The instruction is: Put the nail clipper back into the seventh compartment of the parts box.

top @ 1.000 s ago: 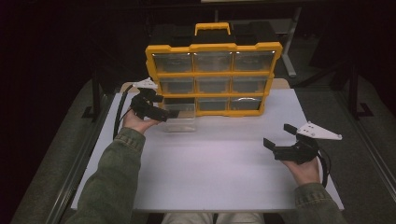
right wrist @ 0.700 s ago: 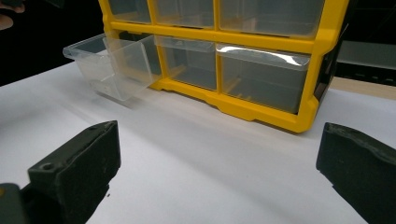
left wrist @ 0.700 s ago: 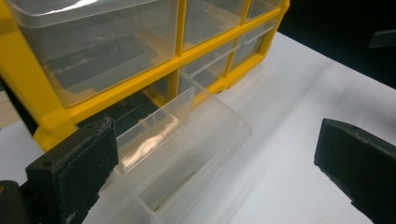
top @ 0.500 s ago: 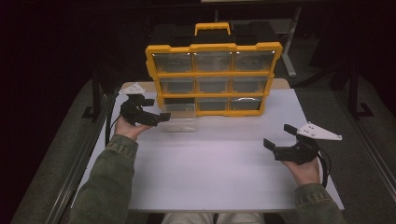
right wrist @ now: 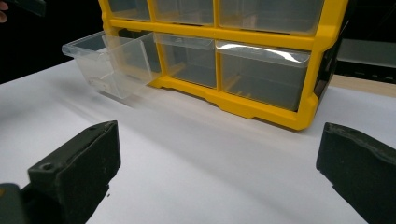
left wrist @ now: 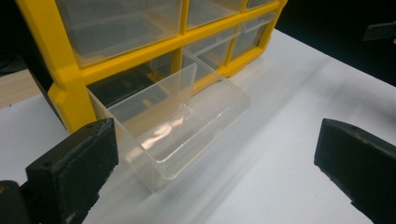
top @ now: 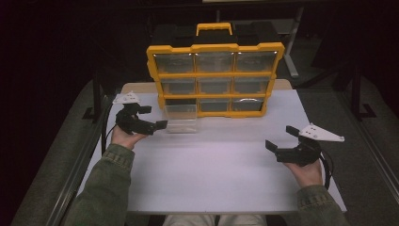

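Note:
A yellow organiser (top: 215, 74) with clear drawers stands upright at the back of the white table (top: 221, 174). Its bottom-left clear drawer (top: 181, 117) is pulled forward onto the table and looks empty. My left gripper (top: 153, 117) is open just left of that drawer, not touching it. In the left gripper view the drawer (left wrist: 173, 121) lies beyond the wide-apart jaws of the left gripper (left wrist: 215, 154). My right gripper (top: 281, 138) is open over the table's right side, well clear of the organiser. In the right gripper view the right gripper (right wrist: 217, 158) faces the organiser (right wrist: 261, 70) and the drawer (right wrist: 112, 60).
The organiser's other drawers are pushed in, and a yellow handle (top: 214, 27) tops it. Dark floor and metal frame legs (top: 96, 94) surround the table. Bare white tabletop lies between the two hands.
My left gripper has drawn back a little to the left and toward the near edge, away from the pulled-out drawer. The right gripper has stayed put.

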A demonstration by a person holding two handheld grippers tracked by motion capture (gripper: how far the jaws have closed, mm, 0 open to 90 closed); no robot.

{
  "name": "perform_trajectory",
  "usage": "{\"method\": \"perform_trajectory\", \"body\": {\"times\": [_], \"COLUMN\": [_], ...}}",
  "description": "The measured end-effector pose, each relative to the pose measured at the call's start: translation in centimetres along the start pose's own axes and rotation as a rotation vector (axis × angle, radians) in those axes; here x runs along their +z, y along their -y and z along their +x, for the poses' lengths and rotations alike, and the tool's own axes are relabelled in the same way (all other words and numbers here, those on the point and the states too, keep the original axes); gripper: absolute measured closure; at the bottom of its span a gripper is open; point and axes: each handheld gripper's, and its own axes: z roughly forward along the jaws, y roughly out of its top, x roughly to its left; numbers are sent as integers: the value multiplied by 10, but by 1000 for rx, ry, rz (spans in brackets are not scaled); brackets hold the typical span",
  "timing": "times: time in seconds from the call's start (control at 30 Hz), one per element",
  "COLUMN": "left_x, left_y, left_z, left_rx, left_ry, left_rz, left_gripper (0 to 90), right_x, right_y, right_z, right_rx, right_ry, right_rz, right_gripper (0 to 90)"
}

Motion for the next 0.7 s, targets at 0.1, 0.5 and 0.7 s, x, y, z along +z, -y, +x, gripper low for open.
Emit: {"method": "perform_trajectory", "body": {"times": [0.1,0.5,0.7], "left_x": [-2,-14,-20], "left_y": [5,24,34], "left_z": [0,-1,0], "left_rx": [-2,-8,-22], "left_ry": [6,-9,-4], "left_rz": [5,-20,-42], "left_gripper": [0,0,0], "right_x": [0,0,0], "right_y": [0,0,0], "right_z": [0,1,1], "right_rx": [-1,0,-1], "right_ry": [1,1,1], "right_rz": [0,2,5], "right_gripper": [0,0,0]}}
